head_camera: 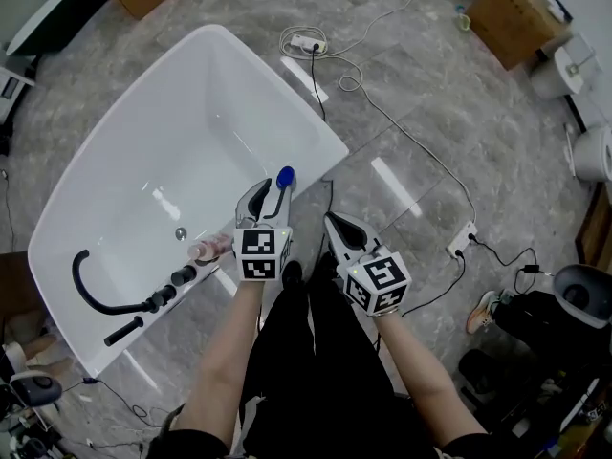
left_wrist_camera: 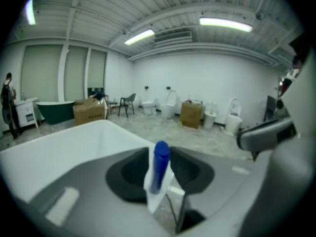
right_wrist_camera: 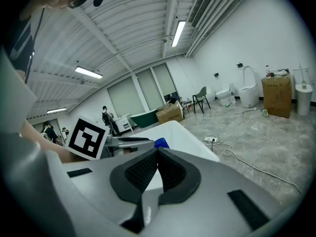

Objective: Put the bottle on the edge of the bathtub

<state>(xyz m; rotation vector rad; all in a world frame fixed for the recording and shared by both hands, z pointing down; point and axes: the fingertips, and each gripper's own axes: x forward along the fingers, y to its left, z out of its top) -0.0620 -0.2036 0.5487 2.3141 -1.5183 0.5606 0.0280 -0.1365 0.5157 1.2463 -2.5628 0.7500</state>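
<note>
A small white bottle with a blue cap (head_camera: 285,178) sits between the pads of my left gripper (head_camera: 269,197), just at the near rim of the white bathtub (head_camera: 316,127). In the left gripper view the bottle (left_wrist_camera: 159,169) stands slightly tilted and both dark pads touch its sides; its lower end shows above the floor. My right gripper (head_camera: 334,224) hovers over the floor to the right of the left one, jaws shut with nothing between them. The right gripper view shows its pads (right_wrist_camera: 140,169) meeting and the blue cap (right_wrist_camera: 161,143) beyond them.
A black faucet and hose (head_camera: 105,299) sit at the tub's near left end, with a pinkish bottle (head_camera: 208,249) lying beside them. A white cable and power strip (head_camera: 308,43) run across the grey floor. Cardboard boxes (head_camera: 516,12) and toilets (head_camera: 593,151) stand at the right.
</note>
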